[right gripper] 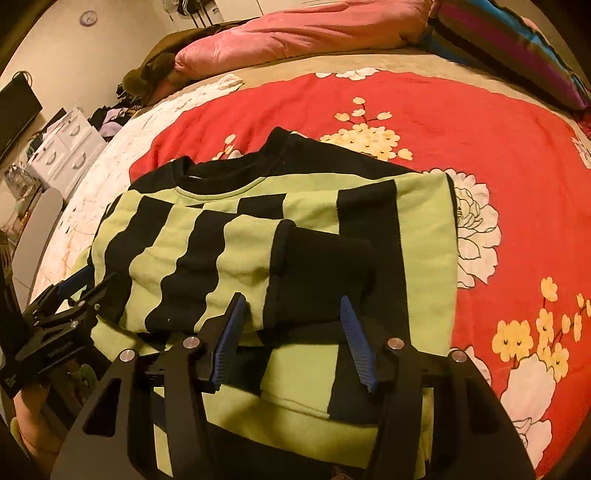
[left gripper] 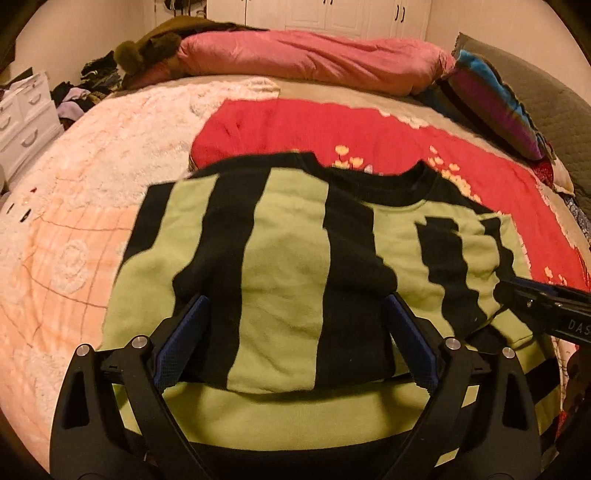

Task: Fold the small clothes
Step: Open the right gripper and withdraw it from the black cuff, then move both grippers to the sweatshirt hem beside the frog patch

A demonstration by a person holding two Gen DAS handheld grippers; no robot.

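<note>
- The striped sweater (left gripper: pixel 284 266) is being kept flat on the red blanket (right gripper: pixel 498 155).
- The left gripper (left gripper: pixel 295 332) is being held wide apart over it.
- The right gripper (right gripper: pixel 291 336) is being held apart above a black cuff (right gripper: pixel 325 262).

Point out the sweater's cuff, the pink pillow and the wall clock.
Cuff (right gripper: pixel 325 266), right wrist view, middle of the black band.
Pink pillow (left gripper: pixel 314 59), left wrist view, its centre.
Wall clock (right gripper: pixel 89 17), right wrist view, its face.
</note>
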